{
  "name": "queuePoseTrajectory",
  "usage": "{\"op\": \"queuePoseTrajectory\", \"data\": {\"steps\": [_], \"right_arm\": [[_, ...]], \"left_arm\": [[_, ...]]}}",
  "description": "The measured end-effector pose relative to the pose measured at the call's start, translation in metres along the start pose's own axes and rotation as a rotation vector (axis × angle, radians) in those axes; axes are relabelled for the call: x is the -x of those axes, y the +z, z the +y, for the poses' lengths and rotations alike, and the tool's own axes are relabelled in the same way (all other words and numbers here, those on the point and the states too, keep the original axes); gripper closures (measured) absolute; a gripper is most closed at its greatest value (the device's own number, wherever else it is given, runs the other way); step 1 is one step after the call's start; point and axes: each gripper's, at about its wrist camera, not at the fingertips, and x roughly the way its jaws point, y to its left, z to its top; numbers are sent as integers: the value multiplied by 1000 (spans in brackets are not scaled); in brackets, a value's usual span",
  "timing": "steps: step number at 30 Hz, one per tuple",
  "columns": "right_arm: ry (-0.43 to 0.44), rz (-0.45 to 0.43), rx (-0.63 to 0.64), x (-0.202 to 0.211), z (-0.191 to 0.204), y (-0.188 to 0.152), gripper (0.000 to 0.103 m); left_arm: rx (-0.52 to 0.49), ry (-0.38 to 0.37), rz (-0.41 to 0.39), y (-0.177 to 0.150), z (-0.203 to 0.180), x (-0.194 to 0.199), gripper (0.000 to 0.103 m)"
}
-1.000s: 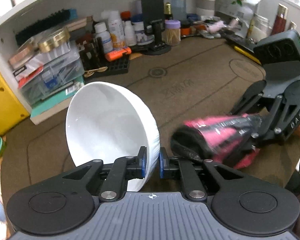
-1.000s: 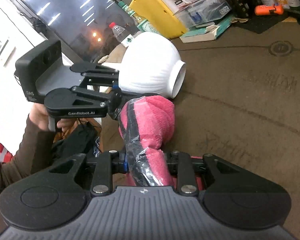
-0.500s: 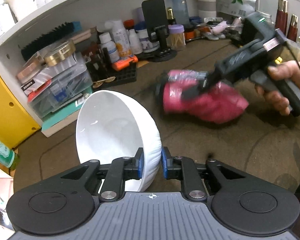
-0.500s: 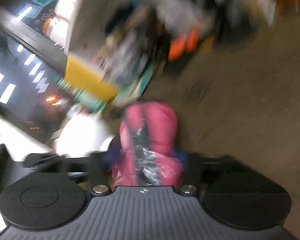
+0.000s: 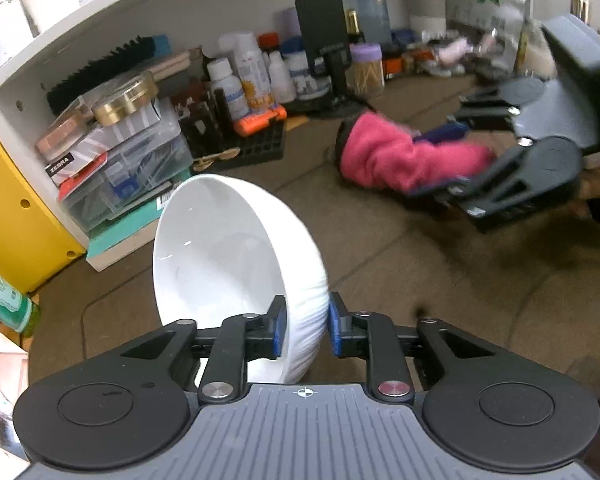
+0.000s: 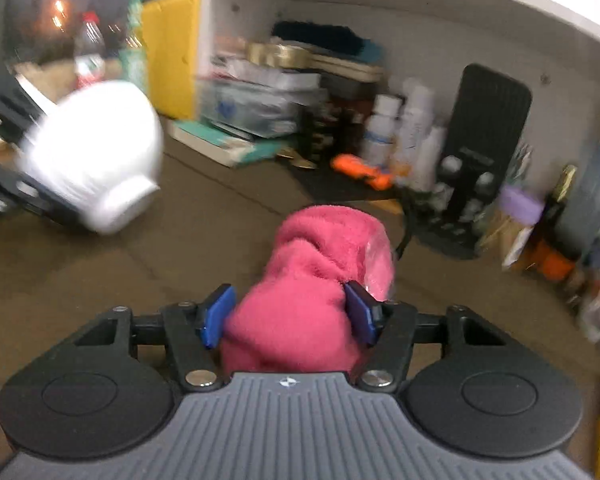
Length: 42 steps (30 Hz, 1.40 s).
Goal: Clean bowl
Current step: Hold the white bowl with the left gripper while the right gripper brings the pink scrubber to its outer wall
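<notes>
White bowl (image 5: 236, 264) pinched in left tongs (image 5: 305, 330); right tongs (image 6: 290, 314) clamp pink cloth (image 6: 320, 276) near bottles (image 5: 240, 76).

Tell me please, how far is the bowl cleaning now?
Done: the left gripper is shut on the bowl's rim and holds it tilted above the table; the right gripper is shut on the cloth. In hand: the cloth is apart from the bowl, not touching it. Left: wipe inside and set the bowl down. Its inside looks white; dirt cannot be judged.
</notes>
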Motion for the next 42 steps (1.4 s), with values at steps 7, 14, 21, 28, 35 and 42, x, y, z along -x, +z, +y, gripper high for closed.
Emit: {"op": "queuePoseTrajectory", "data": {"steps": [7, 14, 21, 28, 35, 42], "right_arm": [[58, -112, -37, 14, -28, 4, 79], [227, -300, 213, 46, 31, 37, 79], [418, -300, 572, 90, 91, 2, 79], [333, -304, 448, 93, 86, 17, 79], [197, -313, 97, 35, 30, 42, 79], [177, -313, 41, 33, 20, 17, 79]], "left_arm": [[32, 37, 52, 0, 5, -15, 86], [116, -64, 63, -13, 14, 6, 85], [77, -80, 56, -21, 9, 13, 85], [-2, -100, 45, -24, -8, 19, 86], [-28, -71, 5, -2, 0, 21, 81], [40, 4, -44, -7, 24, 19, 55]]}}
